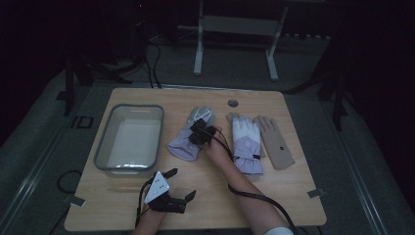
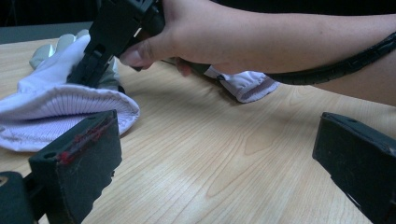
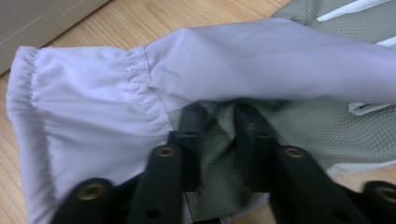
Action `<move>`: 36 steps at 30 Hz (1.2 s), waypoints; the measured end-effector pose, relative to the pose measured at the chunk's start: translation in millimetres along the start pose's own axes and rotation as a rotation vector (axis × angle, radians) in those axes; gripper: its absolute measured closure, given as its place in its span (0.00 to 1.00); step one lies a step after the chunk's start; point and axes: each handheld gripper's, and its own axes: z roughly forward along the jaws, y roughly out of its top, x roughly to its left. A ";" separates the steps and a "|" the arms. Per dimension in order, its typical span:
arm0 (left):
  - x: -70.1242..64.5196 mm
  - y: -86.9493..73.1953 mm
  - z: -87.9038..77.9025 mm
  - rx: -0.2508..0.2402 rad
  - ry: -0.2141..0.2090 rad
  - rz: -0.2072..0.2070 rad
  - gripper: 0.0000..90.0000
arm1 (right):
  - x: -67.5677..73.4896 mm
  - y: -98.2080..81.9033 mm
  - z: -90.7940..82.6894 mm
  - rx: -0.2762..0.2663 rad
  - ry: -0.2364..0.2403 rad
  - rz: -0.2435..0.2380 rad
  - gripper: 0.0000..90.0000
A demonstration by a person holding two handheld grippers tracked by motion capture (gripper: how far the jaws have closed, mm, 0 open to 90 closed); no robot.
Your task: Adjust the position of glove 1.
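Note:
A lavender glove point(image 1: 182, 145) with a grey mesh palm lies on the wooden table point(image 1: 279, 196), just right of the bin. My right gripper point(image 1: 198, 131) is down on it. In the right gripper view the right gripper point(image 3: 219, 114) has its jaws nearly together, pinching a fold of the grey mesh beside the gathered cuff of the glove point(image 3: 88, 93). My left gripper point(image 1: 182, 184) rests near the front edge, jaws wide apart. In the left gripper view nothing sits between the left gripper point(image 2: 217, 163) jaws, and the glove's ribbed cuff point(image 2: 60, 107) lies ahead to the left.
A clear plastic bin point(image 1: 102, 155) stands at the table's left. A second lavender-and-white glove point(image 1: 246, 142) and a beige glove point(image 1: 275, 142) lie side by side at the right. A cable trails from the right hand across the front right of the table.

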 end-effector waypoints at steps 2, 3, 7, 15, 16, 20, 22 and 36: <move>0.6 0.0 0.0 -0.001 -0.005 -0.004 0.02 | -0.3 2.0 -3.2 0.004 -0.009 -0.003 0.95; 0.9 -0.1 -0.1 -0.002 -0.007 -0.006 0.02 | -1.1 2.4 -4.8 0.002 -0.006 -0.003 0.97; 1.1 -0.2 -0.5 -0.005 -0.009 -0.007 0.02 | -8.2 3.4 -20.6 -0.016 0.001 -0.012 0.97; 0.9 -0.1 -0.1 -0.004 -0.007 -0.007 0.02 | -15.5 -7.9 -76.4 -0.104 -0.004 -0.117 0.98; 0.9 -0.1 -0.2 -0.004 -0.005 -0.005 0.02 | -15.2 -11.7 -85.5 -0.116 0.002 -0.146 0.98; 0.7 -0.2 -0.3 -0.005 -0.002 -0.004 0.02 | -11.0 -28.4 -105.5 -0.132 0.023 -0.226 0.99; 0.2 -0.2 -0.3 -0.005 0.000 -0.002 0.01 | -9.3 -39.1 -108.8 -0.141 0.053 -0.247 0.99; -1.3 0.0 0.1 0.002 0.000 0.014 0.02 | -1.3 -92.4 -67.5 -0.096 0.136 -0.142 0.97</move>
